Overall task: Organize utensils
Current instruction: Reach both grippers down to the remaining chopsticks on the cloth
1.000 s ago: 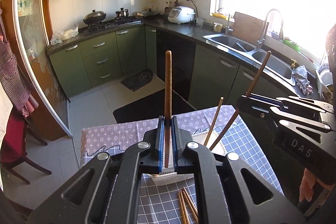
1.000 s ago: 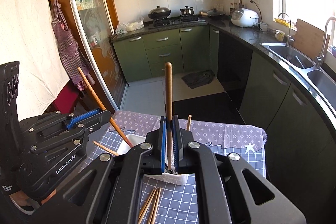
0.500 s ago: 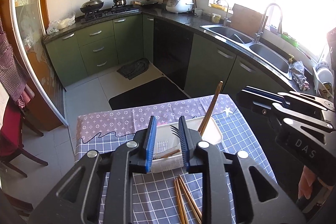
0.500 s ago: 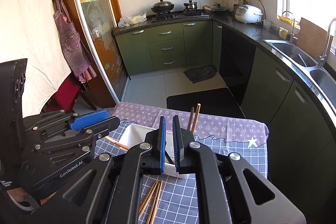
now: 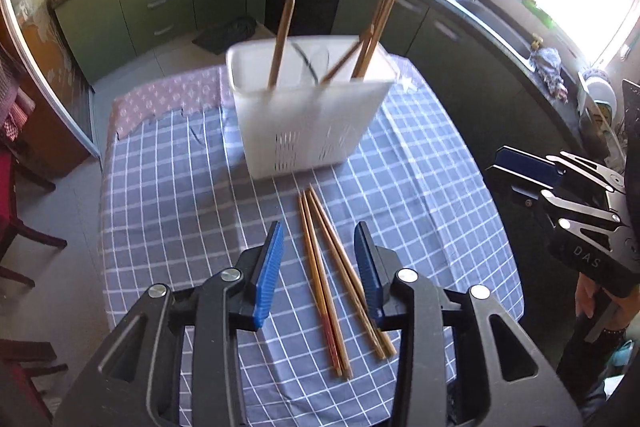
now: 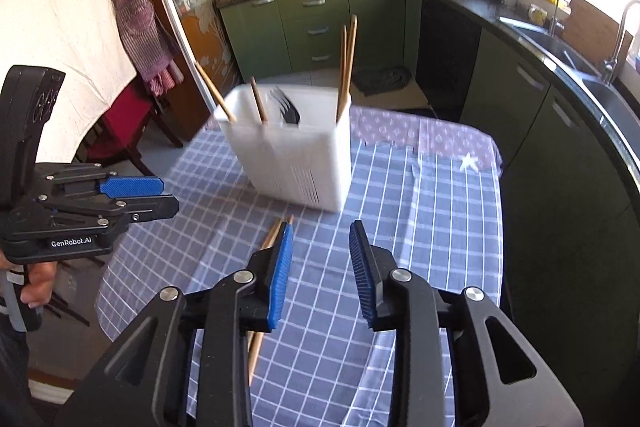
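Both chopsticks gripped a second earlier now stood in the white holder [image 5: 308,119]; both grippers' fingers [image 5: 269,269] [image 6: 280,267] had just been opening, released, empty, above loose chopsticks [image 5: 326,279] on the bench [image 5: 168,211].

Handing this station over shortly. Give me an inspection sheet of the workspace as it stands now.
Surface: table under a blue checked cloth, with a purple patterned cloth at the far end.
Job's things: white utensil holder upright on the cloth, several chopsticks and a dark utensil standing in it; loose chopsticks lying bunched in front of it.
Clutter: nothing seen on the cloth.
Grippers: left tongs have just been opening, empty, above the loose chopsticks without touching them; right tongs have just been opening, empty, over bare cloth.
Cables: nothing seen.
Surroundings: green cabinets, stove with pots, sink under a bright window, red chair.
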The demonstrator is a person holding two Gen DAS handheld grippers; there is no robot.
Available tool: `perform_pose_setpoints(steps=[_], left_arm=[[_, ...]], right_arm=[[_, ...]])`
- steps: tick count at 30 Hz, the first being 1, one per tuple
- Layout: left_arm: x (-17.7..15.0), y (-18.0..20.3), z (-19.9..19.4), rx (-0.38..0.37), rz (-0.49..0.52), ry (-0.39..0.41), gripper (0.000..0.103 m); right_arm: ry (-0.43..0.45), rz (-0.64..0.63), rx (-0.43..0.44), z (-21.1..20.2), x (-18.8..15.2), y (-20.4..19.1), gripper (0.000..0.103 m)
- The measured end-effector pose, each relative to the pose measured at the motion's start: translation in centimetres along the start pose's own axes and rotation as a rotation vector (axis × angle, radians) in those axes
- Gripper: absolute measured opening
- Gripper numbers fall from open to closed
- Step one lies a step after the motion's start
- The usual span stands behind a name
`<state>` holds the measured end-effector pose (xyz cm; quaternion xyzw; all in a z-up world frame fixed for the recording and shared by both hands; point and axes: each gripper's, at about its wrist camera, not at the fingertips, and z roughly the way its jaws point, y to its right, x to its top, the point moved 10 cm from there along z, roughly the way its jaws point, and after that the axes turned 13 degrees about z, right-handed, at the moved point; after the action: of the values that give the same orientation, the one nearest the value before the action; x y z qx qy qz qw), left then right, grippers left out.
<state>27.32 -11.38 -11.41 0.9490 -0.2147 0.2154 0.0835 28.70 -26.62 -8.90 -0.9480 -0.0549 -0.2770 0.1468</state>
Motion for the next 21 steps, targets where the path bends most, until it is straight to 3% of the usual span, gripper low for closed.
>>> perform_pose_setpoints(steps=[3, 5, 7, 10, 21], left_arm=[[-2.1, 0.5, 4.0, -0.041, -0.028, -0.101, 0.035], [-3.0, 0.6, 6.2, -0.040, -0.034, -0.145, 0.025], [-3.4, 0.5, 8.0, -0.030, -0.038, -0.177, 0.022], [-3.7, 0.2, 9.8, -0.015, -0.040, -0.213, 0.014], [-4.9, 0.2, 12.8, 0.020, -0.023, -0.307, 0.013]], right_arm=[[-0.093, 0.016, -0.035, 3.1, -3.3, 1.8, 0.030], [-0.139, 0.028, -0.040, 4.6, -4.8, 2.7, 0.030], [-0.163, 0.038, -0.039, 5.7, -5.7, 3.3, 0.030], [-0.183, 0.047, -0.037, 6.6, -6.6, 4.0, 0.030], [-0.203, 0.053, -0.015, 7.5, -6.9, 4.0, 0.033]])
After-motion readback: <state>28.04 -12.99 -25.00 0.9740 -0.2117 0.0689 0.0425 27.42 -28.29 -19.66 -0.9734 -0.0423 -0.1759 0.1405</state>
